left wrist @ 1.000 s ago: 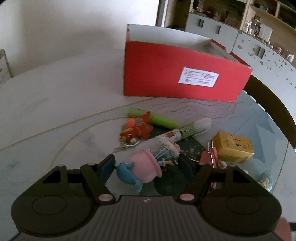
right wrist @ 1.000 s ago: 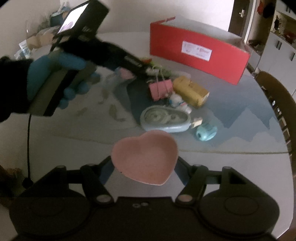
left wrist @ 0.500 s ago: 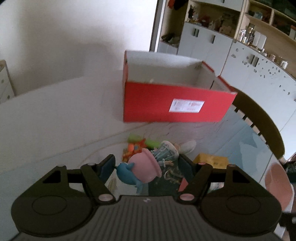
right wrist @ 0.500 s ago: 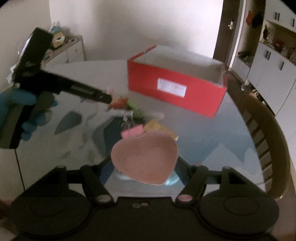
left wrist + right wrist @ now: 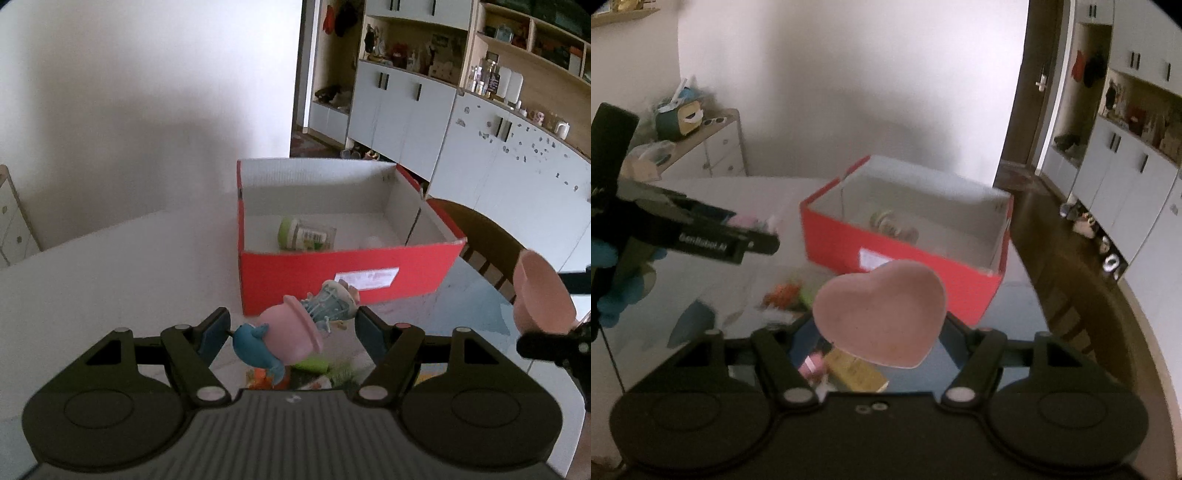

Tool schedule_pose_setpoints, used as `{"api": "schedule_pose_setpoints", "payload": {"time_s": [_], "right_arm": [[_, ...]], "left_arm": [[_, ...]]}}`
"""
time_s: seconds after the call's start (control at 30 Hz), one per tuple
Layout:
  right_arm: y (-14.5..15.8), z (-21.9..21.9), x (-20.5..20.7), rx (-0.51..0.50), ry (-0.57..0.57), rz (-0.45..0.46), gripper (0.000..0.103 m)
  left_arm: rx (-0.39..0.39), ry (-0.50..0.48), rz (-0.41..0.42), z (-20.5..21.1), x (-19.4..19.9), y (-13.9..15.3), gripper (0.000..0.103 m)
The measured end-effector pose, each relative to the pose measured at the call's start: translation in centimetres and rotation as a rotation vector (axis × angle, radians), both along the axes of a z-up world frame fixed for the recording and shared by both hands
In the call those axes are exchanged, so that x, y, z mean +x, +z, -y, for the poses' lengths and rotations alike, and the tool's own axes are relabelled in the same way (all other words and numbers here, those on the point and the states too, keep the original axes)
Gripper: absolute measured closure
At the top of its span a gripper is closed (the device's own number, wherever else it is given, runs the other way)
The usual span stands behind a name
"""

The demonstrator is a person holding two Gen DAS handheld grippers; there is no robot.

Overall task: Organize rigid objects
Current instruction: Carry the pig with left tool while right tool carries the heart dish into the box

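The task looks partly done. The red box (image 5: 347,273) stands open on the desk (image 5: 110,280), and at least two things already lie on its floor: a small jar with a green lid (image 5: 306,234) on its side and a pale, indistinct object (image 5: 373,243) beside it.

Two more items are in the air, short of the box. The left gripper (image 5: 293,326) has its fingers clamped on a pink toy figure (image 5: 295,332) with a blue whale-like piece (image 5: 255,341) at one side, held in front of the box's near wall and above the desk. The right gripper (image 5: 879,325) has its fingers closed against a pink heart-shaped dish (image 5: 881,314), also raised, with the open box ahead of it. Judging by this, both still have to be carried over the rim and let go.

More remains on the desk below: an orange toy (image 5: 783,293), a green item (image 5: 312,365), a yellow carton (image 5: 855,373) and a pink object (image 5: 812,365) all lie loose near the box, so several trips seem left.

As for writing, the side of the left gripper, seen from the right wrist view, bears white lettering that appears to read "GenRobot.AI". The box carries a white label (image 5: 366,277) with red print, and the jar has a printed label; neither is legible.
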State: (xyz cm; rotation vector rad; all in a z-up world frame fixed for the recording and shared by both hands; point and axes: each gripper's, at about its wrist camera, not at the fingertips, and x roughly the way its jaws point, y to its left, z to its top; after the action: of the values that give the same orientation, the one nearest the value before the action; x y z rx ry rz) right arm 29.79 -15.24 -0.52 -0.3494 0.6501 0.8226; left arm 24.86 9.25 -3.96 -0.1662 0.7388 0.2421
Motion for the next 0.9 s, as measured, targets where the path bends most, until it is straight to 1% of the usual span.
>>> {"api": "schedule_pose_setpoints", "payload": {"time_s": [0.23, 0.5, 0.6, 0.77, 0.9], "right_arm": [[1.2, -1.8, 3.1, -0.011, 0.017, 0.063, 0.033], [1.3, -4.0, 7.5, -0.025, 0.001, 0.074, 0.033], [1.1, -4.9, 9.4, -0.028, -0.009, 0.07, 0.033], [0.5, -5.9, 12.0, -0.032, -0.009, 0.108, 0.033], [-0.5, -6.8, 14.7, -0.048, -0.019, 0.086, 0.033]], "left_arm": [[0.019, -0.026, -0.002, -0.6, 3.4, 1.5, 0.029], [0.06, -0.074, -0.012, -0.7, 8.6, 2.4, 0.029], [0.054, -0.087, -0.03, -0.8, 10.4, 2.0, 0.029], [0.062, -0.093, -0.071, -1.0, 13.6, 0.6, 0.029], [0.066, -0.098, -0.096, -1.3, 15.5, -0.6, 0.029]]}}
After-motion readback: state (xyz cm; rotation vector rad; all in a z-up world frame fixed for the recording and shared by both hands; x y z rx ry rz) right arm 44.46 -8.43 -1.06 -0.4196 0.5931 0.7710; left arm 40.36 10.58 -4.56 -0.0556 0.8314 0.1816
